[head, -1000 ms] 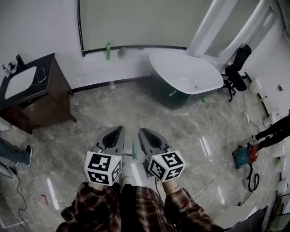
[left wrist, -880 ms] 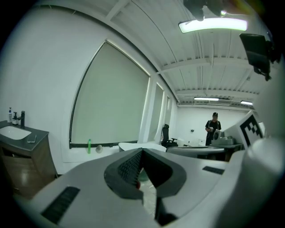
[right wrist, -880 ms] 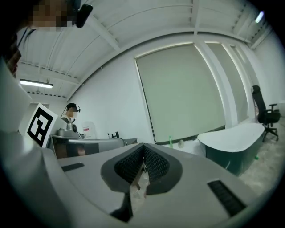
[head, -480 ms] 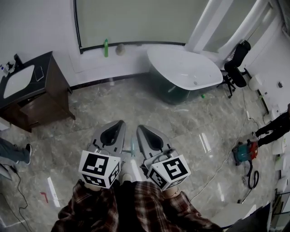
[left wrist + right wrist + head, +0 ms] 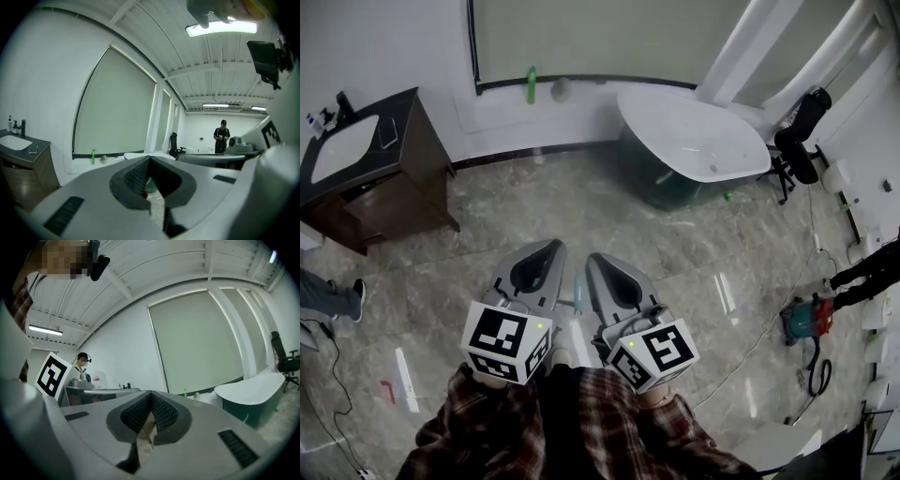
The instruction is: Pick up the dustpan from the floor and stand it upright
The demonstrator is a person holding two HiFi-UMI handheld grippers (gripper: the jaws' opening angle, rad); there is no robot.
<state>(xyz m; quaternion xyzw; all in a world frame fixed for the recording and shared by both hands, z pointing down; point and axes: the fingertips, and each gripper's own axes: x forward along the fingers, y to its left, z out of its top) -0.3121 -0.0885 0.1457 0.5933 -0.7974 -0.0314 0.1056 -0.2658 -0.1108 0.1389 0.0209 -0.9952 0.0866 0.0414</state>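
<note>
In the head view my left gripper point(image 5: 553, 246) and right gripper point(image 5: 593, 259) are held side by side over the marble floor, pointing away from me and level. A thin teal rod point(image 5: 577, 298) shows in the narrow gap between them; it may be the dustpan's handle, and the pan itself is hidden. In the left gripper view the left gripper point(image 5: 149, 159) has its tips together with nothing between the pads. The right gripper point(image 5: 151, 394) in its own view is likewise shut and empty.
A white bathtub point(image 5: 694, 141) stands ahead to the right and a dark vanity with a sink point(image 5: 384, 192) to the left. A green bottle point(image 5: 531, 84) sits on the window ledge. A black chair point(image 5: 802, 141) and a teal machine with cable point(image 5: 806, 321) are at the right. Other people's legs show at both edges.
Both grippers have risen a little toward the camera and stayed side by side. The teal rod is still between them.
</note>
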